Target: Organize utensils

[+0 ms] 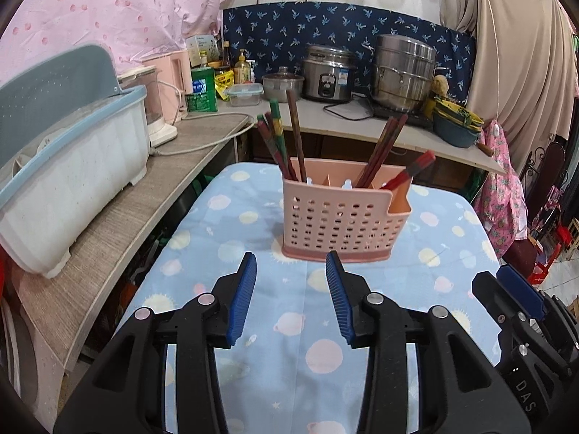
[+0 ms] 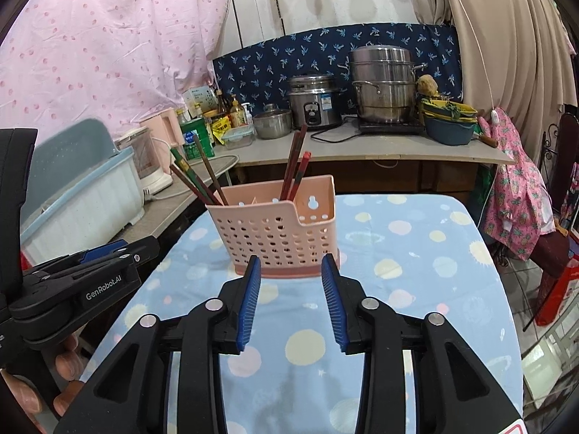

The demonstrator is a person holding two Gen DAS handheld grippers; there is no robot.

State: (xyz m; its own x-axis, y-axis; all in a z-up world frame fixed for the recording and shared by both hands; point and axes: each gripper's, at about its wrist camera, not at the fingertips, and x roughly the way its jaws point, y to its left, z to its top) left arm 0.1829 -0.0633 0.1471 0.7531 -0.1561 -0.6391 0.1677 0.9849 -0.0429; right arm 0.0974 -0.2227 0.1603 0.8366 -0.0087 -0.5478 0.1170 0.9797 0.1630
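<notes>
A pink perforated utensil holder [image 1: 340, 220] [image 2: 278, 231] stands upright on a blue table cover with pastel dots [image 1: 289, 311] [image 2: 398, 253]. Several dark red and green chopsticks [image 1: 286, 137] [image 2: 202, 177] lean in its left compartment, more chopsticks [image 1: 383, 148] [image 2: 295, 170] in the middle, and a red pair [image 1: 409, 173] at the right end. My left gripper [image 1: 291, 258] is open and empty, just short of the holder's base. My right gripper [image 2: 291, 262] is open and empty too, its tips at the holder's front base. Each gripper shows at the other view's edge [image 1: 514, 289] [image 2: 105, 253].
A grey counter on the left carries a white and blue dish rack [image 1: 72, 188] [image 2: 87, 202] and a blender [image 1: 155, 108]. The back counter holds a rice cooker [image 1: 327, 74] [image 2: 315, 103], a steel steamer pot [image 1: 403, 72] [image 2: 383, 83], bottles and stacked bowls [image 1: 456, 123]. Fingers of a hand [image 2: 65, 365] grip the left tool.
</notes>
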